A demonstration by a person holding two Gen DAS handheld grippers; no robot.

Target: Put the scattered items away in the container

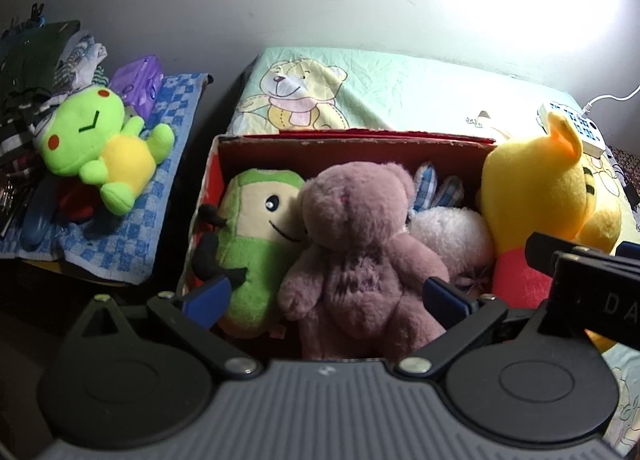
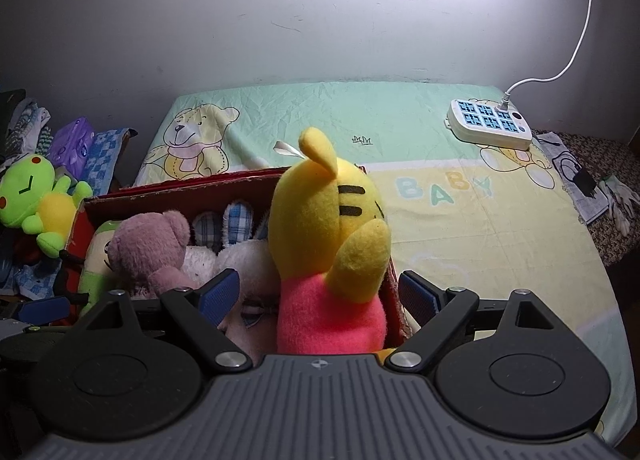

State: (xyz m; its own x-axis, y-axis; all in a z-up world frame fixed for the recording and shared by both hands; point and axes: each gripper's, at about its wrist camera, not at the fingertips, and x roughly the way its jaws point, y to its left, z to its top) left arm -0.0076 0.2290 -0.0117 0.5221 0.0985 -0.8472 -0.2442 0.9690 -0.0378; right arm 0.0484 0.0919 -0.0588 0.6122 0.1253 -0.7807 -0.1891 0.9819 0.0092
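Yellow plush tiger [image 2: 328, 244] upright in red box [image 2: 180, 190], head up.

My left wrist camera looks forward, close over the red box [image 1: 352, 140] on the bed [image 1: 400, 88]. My right wrist camera faces likewise from further right. Both share the box and yellow plush [image 2: 324, 212].

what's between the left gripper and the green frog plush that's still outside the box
No object blocks the way, only a dark gap. The green frog plush lies on the blue checked towel, left of the red box. The open left gripper sits over the pink bear.
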